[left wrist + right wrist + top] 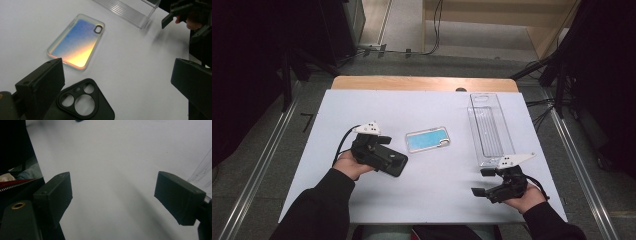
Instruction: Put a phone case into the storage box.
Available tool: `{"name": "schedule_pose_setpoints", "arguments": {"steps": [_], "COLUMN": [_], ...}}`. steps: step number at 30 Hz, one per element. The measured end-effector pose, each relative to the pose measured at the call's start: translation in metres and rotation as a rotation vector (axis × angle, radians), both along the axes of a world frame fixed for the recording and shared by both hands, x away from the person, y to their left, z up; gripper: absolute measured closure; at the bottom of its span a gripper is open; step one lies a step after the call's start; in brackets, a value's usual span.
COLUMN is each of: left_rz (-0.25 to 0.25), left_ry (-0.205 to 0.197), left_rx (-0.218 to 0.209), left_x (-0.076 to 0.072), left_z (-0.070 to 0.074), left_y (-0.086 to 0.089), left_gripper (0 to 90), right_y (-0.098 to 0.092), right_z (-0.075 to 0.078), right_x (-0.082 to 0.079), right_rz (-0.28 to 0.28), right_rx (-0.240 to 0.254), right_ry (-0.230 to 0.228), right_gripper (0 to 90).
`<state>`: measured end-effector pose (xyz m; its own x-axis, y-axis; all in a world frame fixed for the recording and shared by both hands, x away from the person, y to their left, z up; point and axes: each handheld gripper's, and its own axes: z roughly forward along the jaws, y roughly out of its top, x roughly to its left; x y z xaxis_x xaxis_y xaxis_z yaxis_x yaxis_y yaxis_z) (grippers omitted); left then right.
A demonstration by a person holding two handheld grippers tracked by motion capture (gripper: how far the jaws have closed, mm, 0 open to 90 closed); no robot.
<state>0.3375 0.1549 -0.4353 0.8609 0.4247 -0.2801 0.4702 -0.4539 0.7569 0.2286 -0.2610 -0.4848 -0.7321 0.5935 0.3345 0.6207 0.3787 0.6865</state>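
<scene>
Two grippers sit at the near edge of the white table (432,195), each held in one of the person's hands. On the near right, the right gripper (484,182) rests low over the table with its fingers (53,195) released and spread wide; in the right gripper view nothing but bare white table lies between them, and a corner of the clear tray shows at the right edge.

On the near left, the left gripper (384,150) is a little farther in, angled toward the middle of the table. Its fingers (42,85) are also released and stand wide apart. A black phone case (393,162) lies just under and in front of this gripper; in the left gripper view the black phone case (83,102), with its large round camera cut-outs, sits beside the left finger, near its inner face. Whether the finger touches it I cannot tell, but the fingers are not clamped on it.

Just beyond, near the middle of the table, an iridescent phone case (428,139) lies flat, apart from the black one; it looks blue in the high view and blue fading to yellow in the left gripper view (75,45).

Farther right, a clear plastic tray (489,127) lies lengthwise, its near end close to the right gripper and its far end reaching toward the wooden back edge of the table.
</scene>
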Motion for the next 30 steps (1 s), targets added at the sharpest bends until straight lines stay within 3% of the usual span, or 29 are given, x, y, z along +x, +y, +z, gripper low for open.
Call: {"name": "schedule_pose_setpoints", "arguments": {"steps": [11, 30], "left_rz": [-0.028, -0.109], "left_ry": [-0.031, -0.06], "left_rx": [-0.017, 0.048], "left_x": [0.026, 0.061], "left_z": [0.004, 0.0], "left_y": [-0.014, -0.058], "left_gripper": [0.0, 0.0], "right_y": [0.001, 0.001], "right_z": [0.0, 0.001], "right_x": [0.0, 0.0], "right_rz": [0.006, 0.019], "right_rx": [0.006, 0.009], "right_ry": [-0.003, -0.006], "right_gripper": [13.0, 13.0]}}
